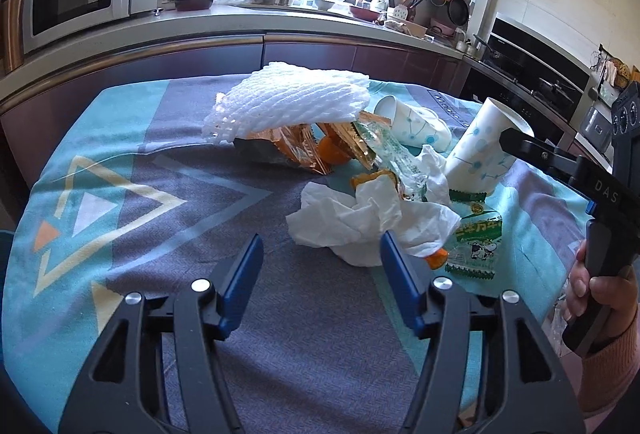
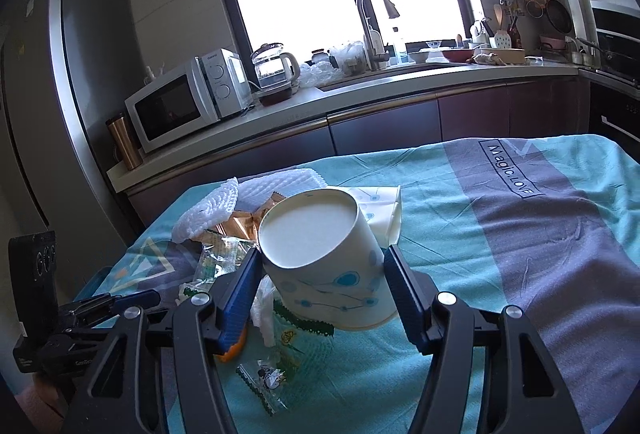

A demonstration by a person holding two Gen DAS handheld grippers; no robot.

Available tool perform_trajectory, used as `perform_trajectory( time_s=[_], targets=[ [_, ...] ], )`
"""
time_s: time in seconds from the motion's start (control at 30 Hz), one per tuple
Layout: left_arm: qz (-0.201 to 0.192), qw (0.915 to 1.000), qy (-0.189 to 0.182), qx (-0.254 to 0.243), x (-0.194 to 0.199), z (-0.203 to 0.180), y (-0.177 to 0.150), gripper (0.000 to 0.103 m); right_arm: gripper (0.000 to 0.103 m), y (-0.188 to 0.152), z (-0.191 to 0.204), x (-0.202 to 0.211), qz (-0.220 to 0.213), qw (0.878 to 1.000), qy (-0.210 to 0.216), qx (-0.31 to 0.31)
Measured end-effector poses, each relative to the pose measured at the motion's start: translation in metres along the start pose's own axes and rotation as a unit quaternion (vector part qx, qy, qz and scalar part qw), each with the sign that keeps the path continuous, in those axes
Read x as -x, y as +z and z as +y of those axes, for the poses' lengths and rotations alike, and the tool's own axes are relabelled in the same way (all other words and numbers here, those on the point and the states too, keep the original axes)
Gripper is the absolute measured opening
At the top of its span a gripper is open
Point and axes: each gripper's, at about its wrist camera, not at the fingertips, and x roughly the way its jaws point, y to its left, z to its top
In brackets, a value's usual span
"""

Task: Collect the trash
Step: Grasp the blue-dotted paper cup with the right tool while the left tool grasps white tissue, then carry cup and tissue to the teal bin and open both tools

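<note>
Paper cup pinched upside-down between right jaws; left jaws spread near tissue

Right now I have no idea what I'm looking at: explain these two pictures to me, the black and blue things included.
There is no robot here. A person holds a handheld gripper in each hand; each has two blue-padded fingers and a fisheye camera looking along them.

The left camera shows the left gripper open above the tablecloth, just short of a crumpled white tissue, holding nothing. At the right edge you see the person's hand on the other tool.

The right camera shows the right gripper closed on an upside-down paper cup.

Also on the cloth: white foam netting, orange wrappers, a green milk-candy wrapper, and a second cup on its side.
</note>
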Motion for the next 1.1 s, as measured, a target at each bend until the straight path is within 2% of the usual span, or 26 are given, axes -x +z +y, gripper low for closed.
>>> perform_trajectory(
  time_s=[0.17,0.23,0.27,0.3,0.33,0.37,0.43,0.73,0.93,1.1],
  targets=[
    [0.021,0.9996,-0.018,0.0,-0.016,-0.002,0.007,0.06,0.061,0.001,-0.003,0.004,-0.007,1.0,0.001,-0.004],
    [0.029,0.9992,-0.027,0.004,-0.023,-0.001,0.009,0.056,0.061,0.002,-0.005,0.006,-0.01,1.0,0.0,-0.004],
    [0.035,0.9989,-0.031,0.006,-0.027,-0.001,0.01,0.049,0.061,0.002,-0.006,0.007,-0.011,1.0,0.0,-0.005],
    [0.042,0.9984,-0.036,0.009,-0.03,-0.001,0.011,0.033,0.061,0.003,-0.007,0.007,-0.012,1.0,0.0,-0.006],
    [0.048,0.9981,-0.037,0.011,-0.034,0.0,0.011,0.026,0.061,0.003,-0.009,0.008,-0.012,1.0,-0.001,-0.007],
    [0.051,0.9979,-0.038,0.012,-0.035,0.0,0.01,0.013,0.061,0.003,-0.01,0.009,-0.013,1.0,-0.002,-0.007],
    [0.044,0.9983,-0.038,0.011,-0.032,0.0,0.009,0.007,0.061,0.004,-0.011,0.011,-0.015,1.0,-0.002,-0.008],
    [0.019,0.9988,-0.041,0.016,0.004,0.006,-0.005,0.005,0.061,0.012,0.01,0.023,-0.029,0.999,0.031,0.007],
    [-0.007,0.9986,-0.036,0.039,0.046,0.031,-0.016,0.005,0.061,0.018,0.047,0.027,-0.032,0.995,0.083,0.036],
    [-0.038,0.9973,-0.019,0.061,0.088,0.059,-0.025,0.005,0.061,0.016,0.093,0.016,-0.012,0.988,0.14,0.063]
  ],
)
